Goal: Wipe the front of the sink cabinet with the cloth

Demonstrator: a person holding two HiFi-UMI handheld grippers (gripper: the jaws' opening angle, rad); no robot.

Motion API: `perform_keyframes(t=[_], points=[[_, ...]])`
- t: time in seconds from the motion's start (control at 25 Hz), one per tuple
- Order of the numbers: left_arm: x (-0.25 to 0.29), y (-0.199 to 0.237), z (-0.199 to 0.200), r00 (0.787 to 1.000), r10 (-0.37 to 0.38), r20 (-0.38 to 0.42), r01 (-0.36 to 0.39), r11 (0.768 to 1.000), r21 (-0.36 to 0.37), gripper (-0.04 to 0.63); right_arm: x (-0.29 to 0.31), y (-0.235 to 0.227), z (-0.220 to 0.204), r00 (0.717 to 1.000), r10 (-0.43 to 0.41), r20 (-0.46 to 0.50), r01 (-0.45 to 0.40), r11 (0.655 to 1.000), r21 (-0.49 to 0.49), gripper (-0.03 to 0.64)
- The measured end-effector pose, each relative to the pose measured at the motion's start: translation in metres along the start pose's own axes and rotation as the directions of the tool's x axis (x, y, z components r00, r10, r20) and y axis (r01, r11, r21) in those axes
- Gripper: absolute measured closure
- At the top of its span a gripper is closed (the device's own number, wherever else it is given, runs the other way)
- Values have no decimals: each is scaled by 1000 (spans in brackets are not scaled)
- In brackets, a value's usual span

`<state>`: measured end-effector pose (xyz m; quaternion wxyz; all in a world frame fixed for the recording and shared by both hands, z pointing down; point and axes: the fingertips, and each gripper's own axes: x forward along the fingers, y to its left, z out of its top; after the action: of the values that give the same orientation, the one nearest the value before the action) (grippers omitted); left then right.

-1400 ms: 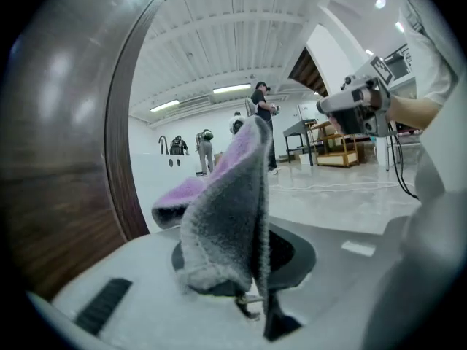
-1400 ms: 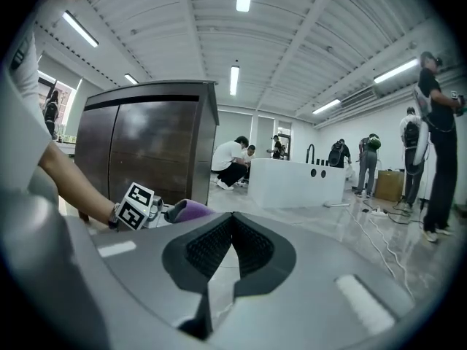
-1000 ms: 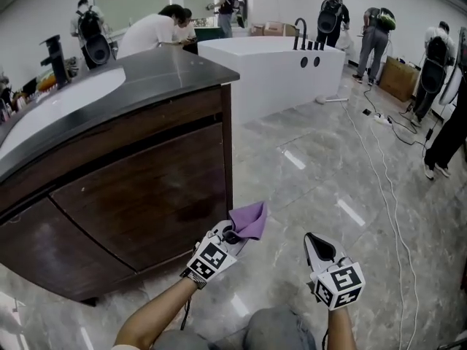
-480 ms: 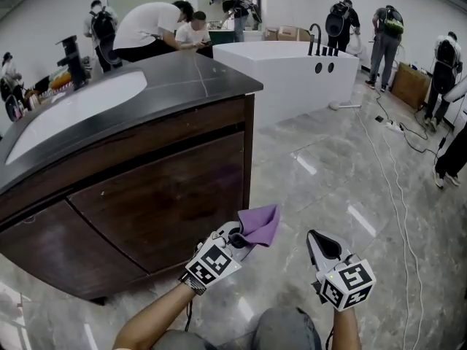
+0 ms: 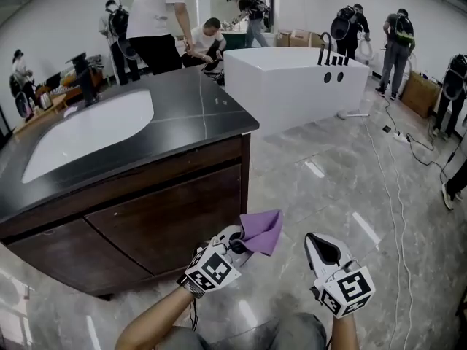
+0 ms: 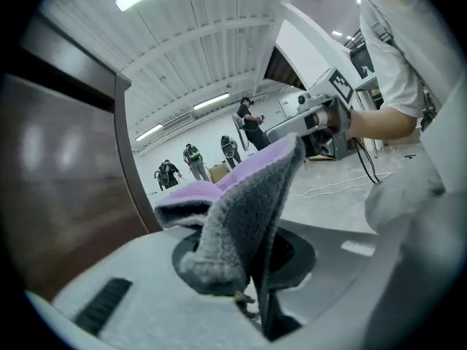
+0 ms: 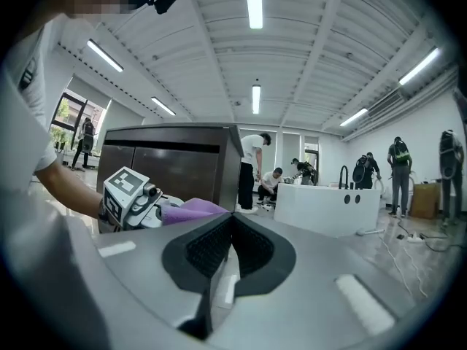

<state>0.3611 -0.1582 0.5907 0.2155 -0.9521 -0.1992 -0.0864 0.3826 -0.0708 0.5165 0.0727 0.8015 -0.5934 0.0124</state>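
Left gripper was clamped on the purple cloth, close to the near right end of the sink cabinet front. Right gripper sat further right, jaws together, nothing between them.

No readable words, brands, numbers or signs in any view. Only coded marks: black-and-white square marker pattern on cube of left gripper, at 7 o'clock in head view; same kind on cube of right gripper, at 5 o'clock. Patterns only, no letters or digits. Dark print on person's white shirt, at 1 o'clock in left gripper view, is too blurred to read.
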Motion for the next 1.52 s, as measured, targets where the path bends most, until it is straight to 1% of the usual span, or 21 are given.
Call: perform_keyframes(t=[0.08, 0.16, 0.24, 0.32, 0.48, 0.68, 0.84, 1.04, 1.12, 1.2, 1.32, 1.4, 1.44, 1.52], points=[[-3, 9, 27, 1000, 6, 13, -6, 1000, -3, 541, -6, -8, 23, 1000, -7, -13, 7, 1000, 13, 610], [-12, 17, 51, 1000, 13, 6, -13, 1000, 8, 541, -13, -16, 48, 999, -23, -32, 24, 999, 32, 609], [-25, 29, 78, 999, 39, -2, -39, 999, 13, 541, -18, -27, 83, 998, -33, -45, 35, 999, 39, 609], [-36, 42, 114, 998, 66, 5, -66, 998, 0, 541, -24, -39, 126, 998, -39, -42, 41, 998, 50, 610], [-60, 74, 200, 992, 126, 30, -124, 991, -56, 543, -37, -56, 212, 998, -35, -47, 37, 998, 45, 610], [-91, 119, 319, 982, 181, 50, -177, 981, -79, 543, -47, -70, 326, 1000, -16, -18, 16, 999, 30, 611], [-125, 149, 407, 969, 241, 56, -234, 966, -106, 543, -61, -72, 416, 1000, 11, -5, -10, 1000, 14, 609], [-171, 161, 497, 943, 331, 45, -318, 931, -178, 543, -86, -68, 519, 998, 61, 19, -61, 998, -7, 609], [-191, 168, 530, 926, 374, 50, -356, 910, -214, 543, -92, -62, 560, 995, 83, 52, -82, 997, -11, 609], [-207, 172, 563, 909, 413, 55, -391, 890, -234, 543, -98, -51, 596, 991, 114, 73, -112, 993, -37, 609], [-226, 164, 607, 886, 461, 55, -437, 868, -236, 543, -112, -40, 634, 982, 169, 87, -164, 985, -56, 609], [-241, 158, 627, 869, 492, 45, -471, 853, -227, 543, -120, -31, 651, 972, 211, 100, -205, 977, -64, 609], [-249, 155, 633, 859, 510, 37, -491, 843, -221, 543, -123, -25, 658, 967, 233, 105, -225, 971, -81, 609], [-268, 150, 642, 832, 554, 19, -538, 815, -214, 543, -130, -10, 668, 952, 283, 114, -270, 955, -121, 609]])
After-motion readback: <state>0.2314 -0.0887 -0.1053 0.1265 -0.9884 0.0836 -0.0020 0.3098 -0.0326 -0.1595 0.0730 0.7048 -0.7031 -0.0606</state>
